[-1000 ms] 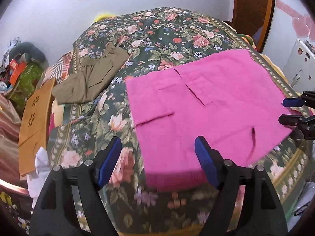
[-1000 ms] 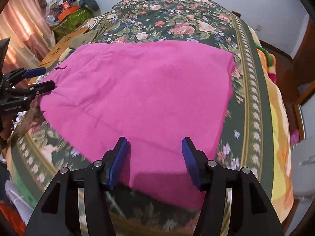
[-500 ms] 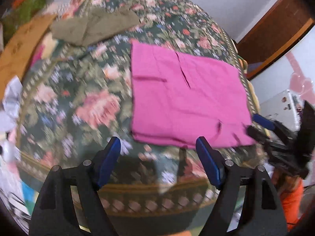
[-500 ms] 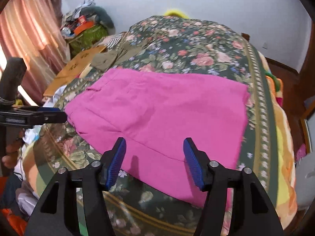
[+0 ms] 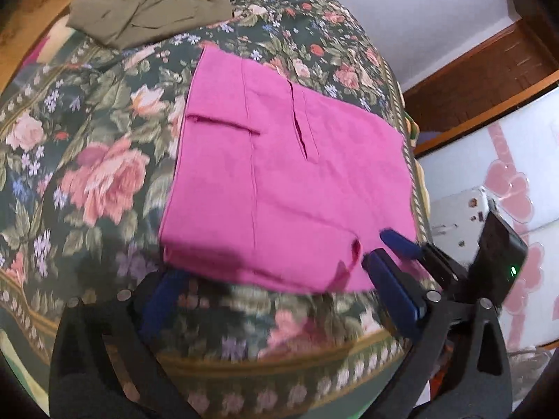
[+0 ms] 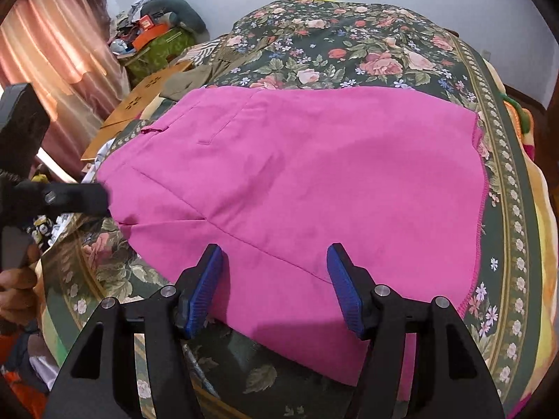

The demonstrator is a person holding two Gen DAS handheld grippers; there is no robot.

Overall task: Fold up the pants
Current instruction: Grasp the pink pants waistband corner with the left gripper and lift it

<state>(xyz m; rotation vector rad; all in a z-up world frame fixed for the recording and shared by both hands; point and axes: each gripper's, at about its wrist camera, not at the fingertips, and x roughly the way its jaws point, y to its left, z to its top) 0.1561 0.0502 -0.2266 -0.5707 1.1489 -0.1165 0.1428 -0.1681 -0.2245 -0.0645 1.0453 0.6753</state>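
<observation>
Pink pants [image 5: 279, 174] lie flat on the floral bedspread [image 5: 87, 146], folded into a wide panel with pockets showing; they also show in the right wrist view [image 6: 332, 181]. My left gripper [image 5: 276, 289] is open, low at the pants' near edge, its left finger blurred. My right gripper [image 6: 276, 286] is open over the near hem, fingers either side of the fabric without closing on it. The right gripper's blue finger [image 5: 401, 244] appears at the pants' right corner in the left wrist view. The left gripper's body [image 6: 70, 199] shows at the pants' left edge.
Olive-green pants [image 5: 146, 14] lie folded at the bed's far left. A wooden board [image 6: 139, 104], a cluttered pile [image 6: 153, 31] and pink curtains [image 6: 52, 52] stand beside the bed. A white cabinet [image 5: 464, 216] and wooden door frame [image 5: 482, 70] are at the right.
Both grippers pulled back and then dropped closer to the pants' near edge. The left wrist view swung right and down. The pants have not moved.
</observation>
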